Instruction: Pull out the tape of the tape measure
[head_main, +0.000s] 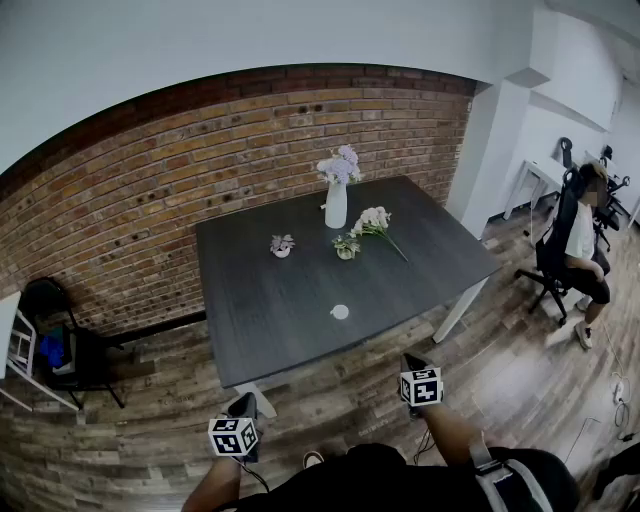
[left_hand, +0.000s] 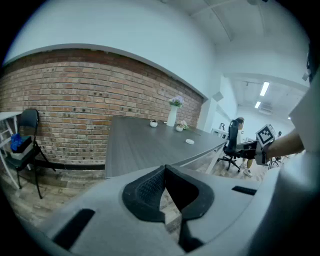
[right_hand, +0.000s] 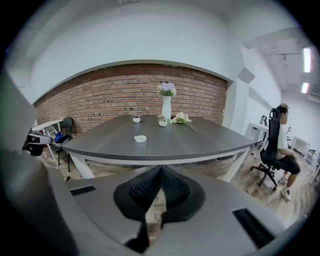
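The tape measure (head_main: 340, 311) is a small white round case lying alone on the dark grey table (head_main: 270, 300), near the table's front edge. It also shows in the left gripper view (left_hand: 190, 141) and the right gripper view (right_hand: 140, 138). Both grippers hang in front of the table, over the wooden floor and well short of the case. My left gripper (head_main: 243, 404) has its jaws shut tip to tip, with nothing between them (left_hand: 165, 168). My right gripper (head_main: 412, 361) is also shut and empty (right_hand: 161, 169).
A white vase of purple flowers (head_main: 336, 203), a small pot (head_main: 282, 245) and a bunch of pale flowers (head_main: 372, 224) stand at the back of the table. A person sits on an office chair (head_main: 556, 245) at the right. A black chair (head_main: 55, 335) stands by the brick wall at the left.
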